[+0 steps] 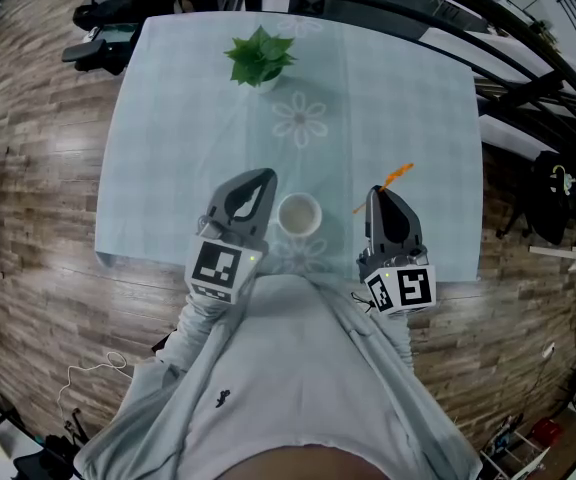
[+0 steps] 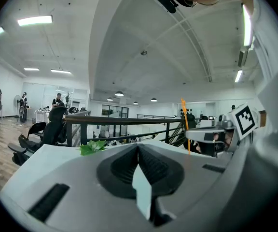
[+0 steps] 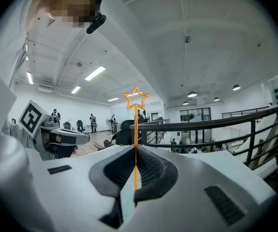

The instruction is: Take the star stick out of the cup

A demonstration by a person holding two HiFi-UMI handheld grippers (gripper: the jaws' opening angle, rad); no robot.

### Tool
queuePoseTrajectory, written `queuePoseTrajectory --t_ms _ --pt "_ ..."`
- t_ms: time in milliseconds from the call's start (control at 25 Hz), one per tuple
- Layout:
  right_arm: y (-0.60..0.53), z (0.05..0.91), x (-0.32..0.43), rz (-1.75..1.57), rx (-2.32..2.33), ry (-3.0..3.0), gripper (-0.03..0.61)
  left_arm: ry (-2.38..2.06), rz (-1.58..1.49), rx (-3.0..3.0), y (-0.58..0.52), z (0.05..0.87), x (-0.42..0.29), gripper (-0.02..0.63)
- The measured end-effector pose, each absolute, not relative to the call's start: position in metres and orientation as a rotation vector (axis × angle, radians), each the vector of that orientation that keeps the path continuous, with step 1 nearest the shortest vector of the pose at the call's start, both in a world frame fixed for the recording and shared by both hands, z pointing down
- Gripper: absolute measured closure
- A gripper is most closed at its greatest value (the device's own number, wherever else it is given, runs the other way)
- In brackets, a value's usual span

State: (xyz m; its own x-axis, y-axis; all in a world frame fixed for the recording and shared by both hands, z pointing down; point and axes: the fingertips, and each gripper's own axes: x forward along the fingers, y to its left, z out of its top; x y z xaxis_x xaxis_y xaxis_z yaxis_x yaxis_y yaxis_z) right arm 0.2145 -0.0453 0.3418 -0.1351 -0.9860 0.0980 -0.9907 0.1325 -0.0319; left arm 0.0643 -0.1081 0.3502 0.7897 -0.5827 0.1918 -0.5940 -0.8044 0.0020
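Right hand-held gripper [image 3: 135, 148] was closed on the star stick [image 3: 136, 111], holding it upright and clear of the cup [image 1: 299, 214]. Left hand-held gripper [image 2: 138, 148] was closed and empty, just beside the cup. Beyond, a plant [image 1: 260, 56] stood on the worktop [image 1: 398, 98].

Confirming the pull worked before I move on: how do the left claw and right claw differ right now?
The right claw is shut on the star stick, which stands upright out of it; the left claw is shut on nothing. In the head view the left claw sits close beside the cup, the right claw farther off on its other side. Both are closed and point across the table.
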Motion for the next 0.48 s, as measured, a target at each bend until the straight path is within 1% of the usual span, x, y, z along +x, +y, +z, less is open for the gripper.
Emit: queuePoseTrajectory --t_ms 480 --pt "-0.0476 0.3459 0.2143 0.193 2.030 -2.328 0.560 -0.957 0.284 2.910 -0.1110 0.3505 0.0625 0.594"
